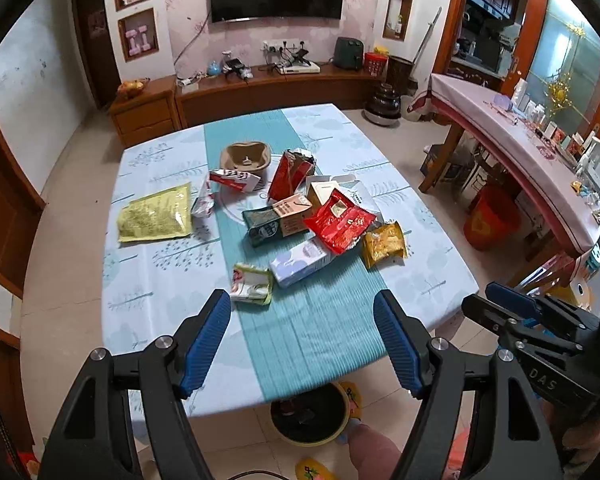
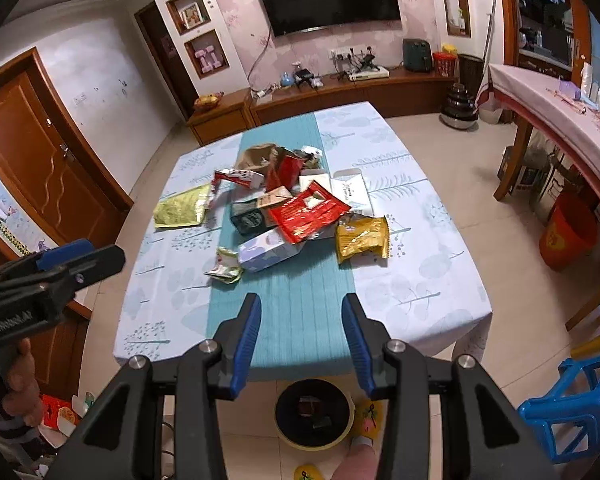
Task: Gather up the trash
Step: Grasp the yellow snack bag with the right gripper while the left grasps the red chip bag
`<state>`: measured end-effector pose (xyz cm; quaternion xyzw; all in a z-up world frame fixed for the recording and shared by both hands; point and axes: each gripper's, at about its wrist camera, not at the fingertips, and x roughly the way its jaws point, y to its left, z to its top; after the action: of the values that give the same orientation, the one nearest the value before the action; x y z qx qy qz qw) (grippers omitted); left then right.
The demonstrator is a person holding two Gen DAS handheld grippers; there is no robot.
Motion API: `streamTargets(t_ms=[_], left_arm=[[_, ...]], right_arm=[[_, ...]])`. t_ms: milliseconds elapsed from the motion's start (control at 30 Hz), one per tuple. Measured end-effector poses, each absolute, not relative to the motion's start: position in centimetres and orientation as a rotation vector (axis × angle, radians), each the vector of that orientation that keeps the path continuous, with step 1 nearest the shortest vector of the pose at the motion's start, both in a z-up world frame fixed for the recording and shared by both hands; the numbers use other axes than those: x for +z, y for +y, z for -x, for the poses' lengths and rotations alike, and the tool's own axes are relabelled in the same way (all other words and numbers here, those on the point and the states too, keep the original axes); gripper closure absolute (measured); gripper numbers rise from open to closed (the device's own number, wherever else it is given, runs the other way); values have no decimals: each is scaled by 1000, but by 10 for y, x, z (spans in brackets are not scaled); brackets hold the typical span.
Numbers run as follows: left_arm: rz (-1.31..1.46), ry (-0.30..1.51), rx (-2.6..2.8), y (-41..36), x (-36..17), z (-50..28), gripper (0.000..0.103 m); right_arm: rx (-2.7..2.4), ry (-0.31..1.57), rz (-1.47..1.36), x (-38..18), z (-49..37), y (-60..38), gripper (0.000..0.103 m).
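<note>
Both released: left gripper [image 1: 302,304] and right gripper [image 2: 300,308] above table [image 1: 420,280], short of trash [image 1: 300,216]; bin [image 2: 314,414] below.

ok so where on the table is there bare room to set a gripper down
Bare cloth along the near edge of the table, in front of the crumpled green wrapper and gold packet, and the right side. Crowded mid-table, from the red wrapper back to the brown tray.

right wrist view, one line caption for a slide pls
Open right gripper hovers over the table's near edge, facing a pile of wrappers and cartons, bin on the floor below.
</note>
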<state>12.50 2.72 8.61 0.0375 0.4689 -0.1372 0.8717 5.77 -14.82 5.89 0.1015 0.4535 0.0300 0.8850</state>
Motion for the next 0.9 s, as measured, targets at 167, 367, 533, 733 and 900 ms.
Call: streamTargets(t_ms=[167, 367, 533, 733, 900], left_arm=[[-101, 1054, -287, 0, 57, -182, 31], [-130, 1173, -301, -35, 10, -249, 31], [-142, 1260, -291, -53, -27, -293, 31], [-128, 1346, -293, -65, -64, -331, 31], [-148, 1374, -297, -74, -85, -346, 29]], right_arm=[[80, 996, -225, 29, -102, -174, 50], [116, 1081, -212, -16, -165, -204, 39], [153, 1171, -172, -63, -216, -220, 34], [203, 1235, -103, -105, -250, -225, 33], [252, 1209, -24, -114, -258, -220, 33]])
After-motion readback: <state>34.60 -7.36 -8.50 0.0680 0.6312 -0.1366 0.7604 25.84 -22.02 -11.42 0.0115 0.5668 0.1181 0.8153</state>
